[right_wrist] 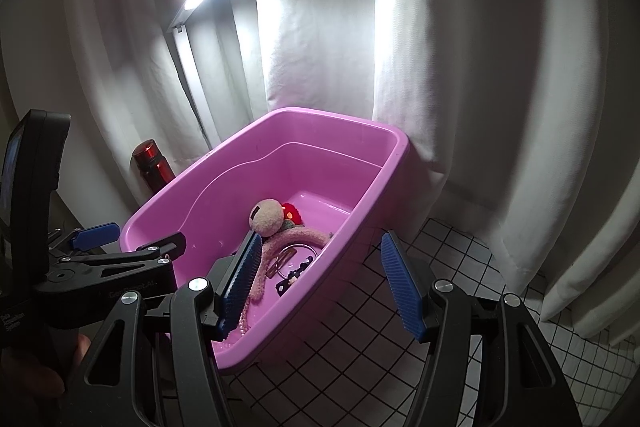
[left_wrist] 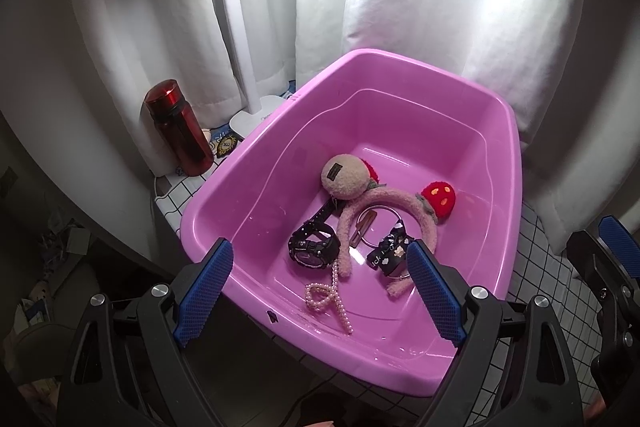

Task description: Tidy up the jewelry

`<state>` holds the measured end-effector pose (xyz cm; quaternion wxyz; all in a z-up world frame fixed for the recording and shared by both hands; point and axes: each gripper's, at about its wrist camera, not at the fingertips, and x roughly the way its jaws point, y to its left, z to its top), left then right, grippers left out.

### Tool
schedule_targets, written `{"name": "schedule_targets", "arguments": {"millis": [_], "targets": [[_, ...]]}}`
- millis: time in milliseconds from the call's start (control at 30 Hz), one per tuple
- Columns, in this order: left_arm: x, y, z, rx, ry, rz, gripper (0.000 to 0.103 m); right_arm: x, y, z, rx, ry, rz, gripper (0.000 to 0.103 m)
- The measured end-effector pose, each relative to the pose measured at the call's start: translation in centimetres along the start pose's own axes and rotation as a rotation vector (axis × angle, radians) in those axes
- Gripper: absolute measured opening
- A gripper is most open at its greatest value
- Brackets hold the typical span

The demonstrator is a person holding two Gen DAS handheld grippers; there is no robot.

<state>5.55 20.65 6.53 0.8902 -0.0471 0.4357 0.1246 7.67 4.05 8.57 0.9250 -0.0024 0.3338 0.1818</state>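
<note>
In the bottom of the pink tub (left_wrist: 280, 163) the jewelry lay in a loose heap: a fuzzy pink headband (left_wrist: 360, 215) with a beige pom-pom and a red mushroom ornament, a black wristwatch (left_wrist: 314, 247) touching its left end, a pearl strand (left_wrist: 328, 301) curled nearest the near wall, a metal ring (left_wrist: 380, 223) with a hair clip (left_wrist: 362, 227) lying inside its arc, and a black printed band (left_wrist: 390, 253) just right of the watch. The left gripper (left_wrist: 320, 293) hung above the tub's near rim, its blue pads spread wide with nothing between them. The right gripper (right_wrist: 322, 283) hovered over the tub's right wall, likewise gaping and empty. The tub sat on a white gridded tablecloth (right_wrist: 400, 347). At the far left stood a red bottle (left_wrist: 178, 129) and a lit desk lamp (left_wrist: 240, 27), with white curtains (right_wrist: 480, 67) behind.
</note>
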Motion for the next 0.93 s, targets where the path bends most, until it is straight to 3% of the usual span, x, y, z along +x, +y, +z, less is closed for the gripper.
{"name": "schedule_targets", "arguments": {"millis": [933], "targets": [[0.18,0.58,-0.04,-0.018,0.018,-0.003,0.087,0.17,0.18,0.12,-0.013,0.013,0.007,0.060]]}}
